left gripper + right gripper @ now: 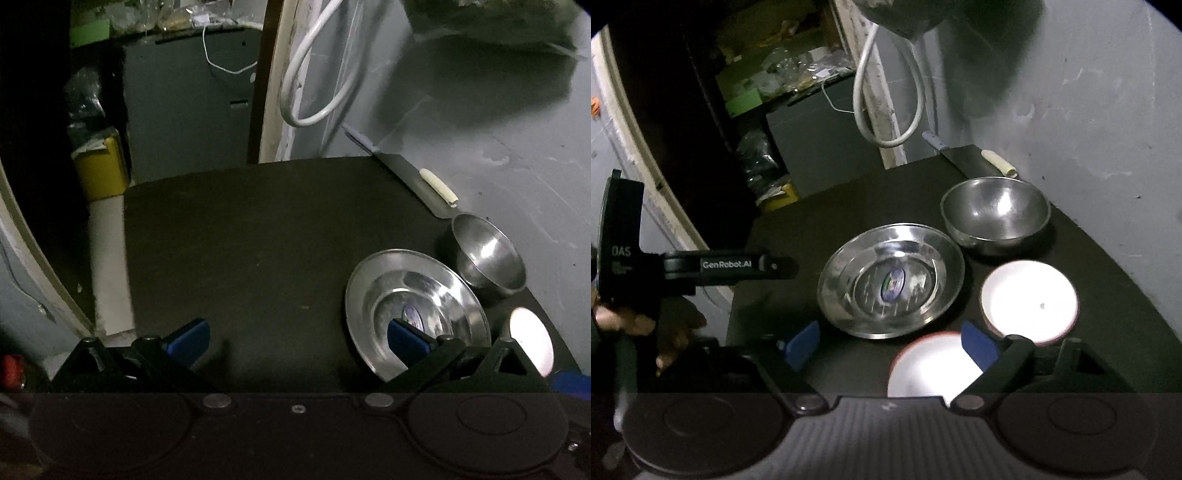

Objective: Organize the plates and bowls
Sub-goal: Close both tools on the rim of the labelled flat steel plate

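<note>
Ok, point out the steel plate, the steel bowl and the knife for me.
steel plate [890,280], right wrist view, on its centre well.
steel bowl [995,212], right wrist view, on its inner wall.
knife [439,184], left wrist view, on its pale handle.

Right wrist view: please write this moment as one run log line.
left hand-held gripper: open, empty | right hand-held gripper: open, empty | steel plate, steel bowl, two white dishes: separate on dark table
</note>
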The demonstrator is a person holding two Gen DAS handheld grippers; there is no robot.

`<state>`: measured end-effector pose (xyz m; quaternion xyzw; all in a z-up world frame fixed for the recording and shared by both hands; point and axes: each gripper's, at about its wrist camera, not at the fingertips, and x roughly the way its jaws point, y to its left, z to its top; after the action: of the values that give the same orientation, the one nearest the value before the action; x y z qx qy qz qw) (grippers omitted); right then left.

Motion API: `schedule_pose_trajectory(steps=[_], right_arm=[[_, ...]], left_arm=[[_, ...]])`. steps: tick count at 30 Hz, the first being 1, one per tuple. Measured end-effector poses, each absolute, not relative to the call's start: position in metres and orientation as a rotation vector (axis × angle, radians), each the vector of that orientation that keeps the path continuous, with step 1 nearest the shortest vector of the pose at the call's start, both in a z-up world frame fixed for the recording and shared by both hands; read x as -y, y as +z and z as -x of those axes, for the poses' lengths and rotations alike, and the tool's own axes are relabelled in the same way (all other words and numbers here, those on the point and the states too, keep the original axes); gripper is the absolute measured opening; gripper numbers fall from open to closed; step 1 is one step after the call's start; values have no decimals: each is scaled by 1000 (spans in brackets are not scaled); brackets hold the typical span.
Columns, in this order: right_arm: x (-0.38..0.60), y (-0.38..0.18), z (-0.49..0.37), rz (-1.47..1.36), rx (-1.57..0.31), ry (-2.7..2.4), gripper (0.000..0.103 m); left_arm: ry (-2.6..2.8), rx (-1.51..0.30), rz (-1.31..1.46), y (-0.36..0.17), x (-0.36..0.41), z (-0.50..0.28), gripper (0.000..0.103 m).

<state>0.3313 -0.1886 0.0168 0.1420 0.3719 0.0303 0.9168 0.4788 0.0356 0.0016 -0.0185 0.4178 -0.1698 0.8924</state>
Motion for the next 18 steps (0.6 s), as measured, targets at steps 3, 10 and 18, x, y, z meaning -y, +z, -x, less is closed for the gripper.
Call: schedule_pose_trajectory(steps=[3, 10, 18], right_arm=[[189, 8, -351, -292, -792, 43, 82], [185, -8, -379, -252, -865, -16, 75], [190, -18, -391, -271, -899, -45, 71]], left_arm=[[-374, -870, 25, -5, -30, -488, 102], [-413, -895, -44, -22, -14, -496, 100], [-463, -910, -47, -28, -5, -500, 78]])
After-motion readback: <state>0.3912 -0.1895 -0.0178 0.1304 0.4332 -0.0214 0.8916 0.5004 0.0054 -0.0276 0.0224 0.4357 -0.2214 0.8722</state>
